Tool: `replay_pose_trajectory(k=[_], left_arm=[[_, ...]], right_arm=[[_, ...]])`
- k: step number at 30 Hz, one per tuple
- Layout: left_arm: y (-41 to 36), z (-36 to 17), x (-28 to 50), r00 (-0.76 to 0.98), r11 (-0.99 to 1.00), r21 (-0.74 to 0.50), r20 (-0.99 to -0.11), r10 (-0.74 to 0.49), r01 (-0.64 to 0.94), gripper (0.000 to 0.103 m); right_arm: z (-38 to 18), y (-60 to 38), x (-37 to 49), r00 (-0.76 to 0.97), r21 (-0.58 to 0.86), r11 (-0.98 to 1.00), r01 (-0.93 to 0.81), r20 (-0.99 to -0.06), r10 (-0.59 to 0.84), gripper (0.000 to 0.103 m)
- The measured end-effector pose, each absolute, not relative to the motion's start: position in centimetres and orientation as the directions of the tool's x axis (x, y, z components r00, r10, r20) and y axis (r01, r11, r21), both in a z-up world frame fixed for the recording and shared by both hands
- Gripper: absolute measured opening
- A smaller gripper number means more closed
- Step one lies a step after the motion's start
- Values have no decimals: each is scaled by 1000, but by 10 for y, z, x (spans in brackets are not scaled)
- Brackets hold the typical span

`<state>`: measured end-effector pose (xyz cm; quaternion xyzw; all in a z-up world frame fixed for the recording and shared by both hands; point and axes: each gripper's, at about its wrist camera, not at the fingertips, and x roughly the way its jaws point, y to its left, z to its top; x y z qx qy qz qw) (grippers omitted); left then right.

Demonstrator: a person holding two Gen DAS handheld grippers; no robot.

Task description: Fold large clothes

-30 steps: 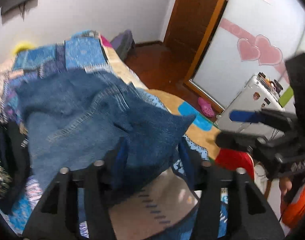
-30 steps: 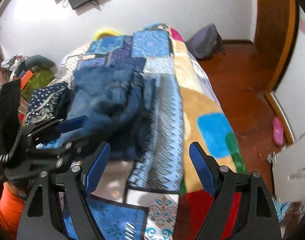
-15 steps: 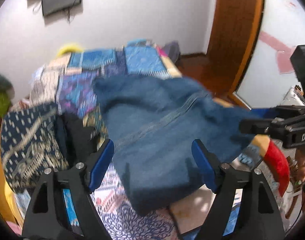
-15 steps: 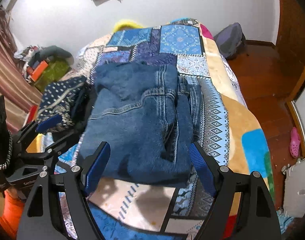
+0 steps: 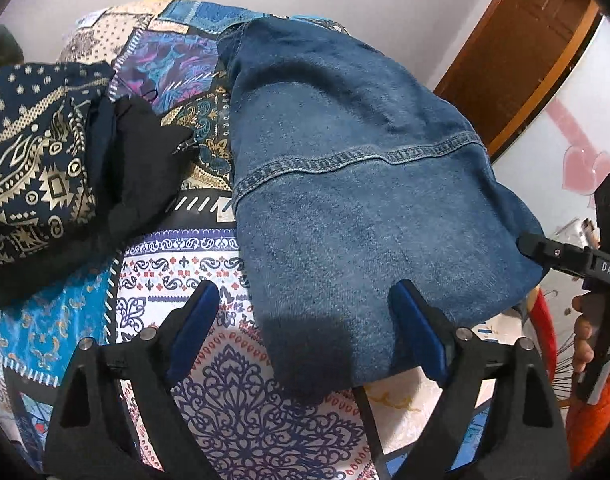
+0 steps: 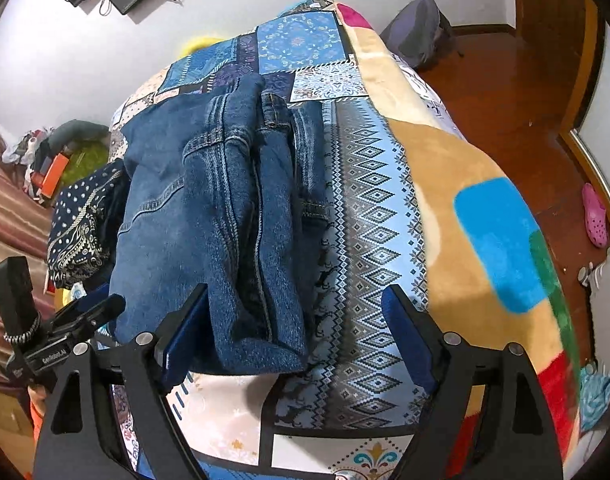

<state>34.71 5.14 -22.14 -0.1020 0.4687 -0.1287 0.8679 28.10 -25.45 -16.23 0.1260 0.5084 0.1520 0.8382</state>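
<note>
My left gripper (image 5: 305, 332) is spread wide and its jaws are opening more at this moment. In the left wrist view, the near end of the folded jeans (image 5: 357, 208) lies between the two blue pads (image 5: 193, 320), but the pads do not press on the denim. The jeans lie folded on the bed (image 5: 233, 412), on a patchwork cover with many blue patterns. A stitched seam runs across the top layer of the denim. To the left of the jeans, just beside them, there is a black garment (image 5: 133, 168), and further left a dark blue cloth with a gold pattern (image 5: 29, 160). At the right edge I see my right gripper (image 5: 545, 250) from the side, with my hand (image 5: 587, 336) under it.

My right gripper (image 6: 293, 328) is also spread, and its jaws are opening a little. In the right wrist view, the right edge of the folded jeans (image 6: 209, 216) is between its pads, nearer to the left pad; I cannot tell if that pad touches the cloth. Here the layers of the fold show as long ridges along the jeans. My left gripper (image 6: 85, 312) is at the lower left, at the other corner of the jeans. On the wooden floor (image 6: 517, 92) lies a pink clog (image 6: 595, 216).
</note>
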Motion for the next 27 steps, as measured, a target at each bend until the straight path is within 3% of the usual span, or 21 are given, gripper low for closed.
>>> replay_pose_trajectory(k=[9, 16, 21, 27], left_arm=[[85, -185, 354, 629, 966, -256, -744, -224, 41, 88], [99, -167, 376, 674, 968, -248, -709, -206, 35, 88], [94, -178, 398, 635, 962, -265, -734, -242, 60, 88], [92, -210, 422, 534, 920, -389, -770, -350, 43, 88]], right_arm=[[-125, -231, 286, 513, 220, 951, -216, -804, 303, 83], [-115, -216, 309, 510, 238, 937, -254, -790, 339, 84], [-130, -200, 341, 402, 275, 909, -313, -829, 389, 84], [-165, -215, 376, 272, 392, 891, -227, -853, 445, 84]])
